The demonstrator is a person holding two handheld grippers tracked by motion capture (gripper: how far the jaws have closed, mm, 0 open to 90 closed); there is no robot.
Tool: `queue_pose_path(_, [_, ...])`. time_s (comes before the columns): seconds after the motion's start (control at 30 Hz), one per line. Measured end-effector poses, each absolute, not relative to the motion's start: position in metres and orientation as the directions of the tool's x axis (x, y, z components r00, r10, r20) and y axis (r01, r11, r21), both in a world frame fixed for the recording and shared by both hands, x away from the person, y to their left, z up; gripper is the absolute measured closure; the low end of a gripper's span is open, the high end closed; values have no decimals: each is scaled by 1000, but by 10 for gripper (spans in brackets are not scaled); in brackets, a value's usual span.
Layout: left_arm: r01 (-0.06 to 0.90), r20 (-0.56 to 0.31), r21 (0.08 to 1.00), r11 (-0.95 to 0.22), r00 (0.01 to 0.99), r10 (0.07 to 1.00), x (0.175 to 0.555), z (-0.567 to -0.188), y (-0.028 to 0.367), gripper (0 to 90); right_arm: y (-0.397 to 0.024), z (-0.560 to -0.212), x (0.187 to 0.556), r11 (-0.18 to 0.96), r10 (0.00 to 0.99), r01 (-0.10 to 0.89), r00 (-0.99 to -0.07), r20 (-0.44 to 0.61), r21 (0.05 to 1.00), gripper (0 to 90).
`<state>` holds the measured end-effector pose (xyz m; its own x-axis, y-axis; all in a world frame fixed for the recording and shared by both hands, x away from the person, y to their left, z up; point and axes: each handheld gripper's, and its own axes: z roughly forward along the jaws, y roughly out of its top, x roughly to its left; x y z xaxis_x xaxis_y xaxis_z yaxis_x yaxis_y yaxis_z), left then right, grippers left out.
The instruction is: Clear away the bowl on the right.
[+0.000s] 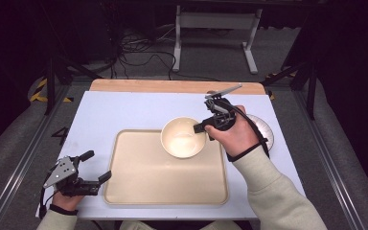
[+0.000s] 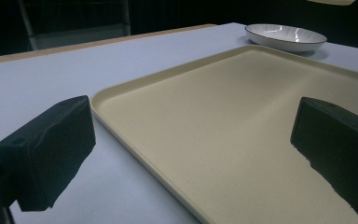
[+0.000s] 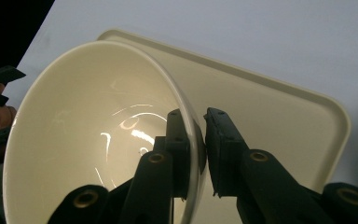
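Over matte tray (image 1: 165, 177) — right claw (image 3: 196, 135) pinches glossy round bowl (image 3: 98, 130).

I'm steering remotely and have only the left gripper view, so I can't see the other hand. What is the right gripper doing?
Observer: The right gripper is clamped on the rim of a cream bowl, one jaw inside the wall and one outside.
Operator: Where is that bowl relative to the tray I see?
Observer: In the high view it is over the far right part of the tray; whether it is resting or lifted I cannot tell.
Operator: And the white plate in my view?
Observer: The plate lies on the table right of the tray, partly behind the right hand.
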<state>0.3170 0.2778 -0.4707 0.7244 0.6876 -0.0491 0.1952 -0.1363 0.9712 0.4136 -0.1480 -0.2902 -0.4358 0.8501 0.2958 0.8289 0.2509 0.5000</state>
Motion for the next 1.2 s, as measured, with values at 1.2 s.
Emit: queue_pose_path(1.2, [196,-52,972,-134,726,686,316,-470,278,4,-103,-362,422,266,820,873,-427,382,408,781])
